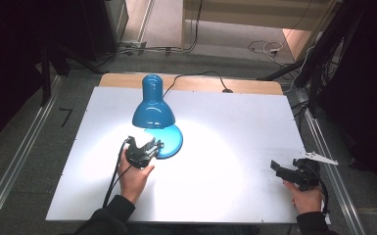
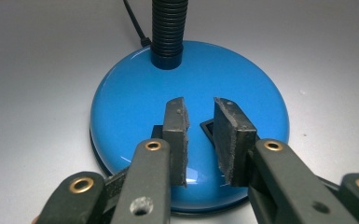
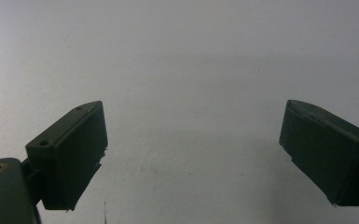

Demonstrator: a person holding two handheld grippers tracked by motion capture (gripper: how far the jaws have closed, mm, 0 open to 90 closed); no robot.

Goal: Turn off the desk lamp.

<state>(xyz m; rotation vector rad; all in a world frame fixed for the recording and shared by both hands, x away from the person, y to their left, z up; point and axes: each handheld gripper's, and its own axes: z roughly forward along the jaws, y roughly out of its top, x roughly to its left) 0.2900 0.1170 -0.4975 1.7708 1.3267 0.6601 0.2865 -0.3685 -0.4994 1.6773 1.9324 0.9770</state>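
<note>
the blue desk lamp [image 1: 153,110] stands toward the far left of the white table [image 1: 235,147], and it is lit: a bright pool of light lies on the table under its shade, so if the work is switching it on, that looks done, and if it is switching it off, that is yet to come. the left tongs [image 2: 200,126] hang right over the lamp's round blue base [image 2: 135,107], their jaws narrowed to a small gap, with the little black switch [image 2: 208,129] on the base showing between the tips. whether a tip actually touches the switch or the base cannot be told; nothing is gripped. the ribbed black neck [image 2: 168,28] rises from the back of the base, clear of the jaws. the right tongs [image 1: 280,170] sit well apart near the table's right edge, jaws spread wide over bare table, holding and touching nothing, seemingly waiting.
</note>
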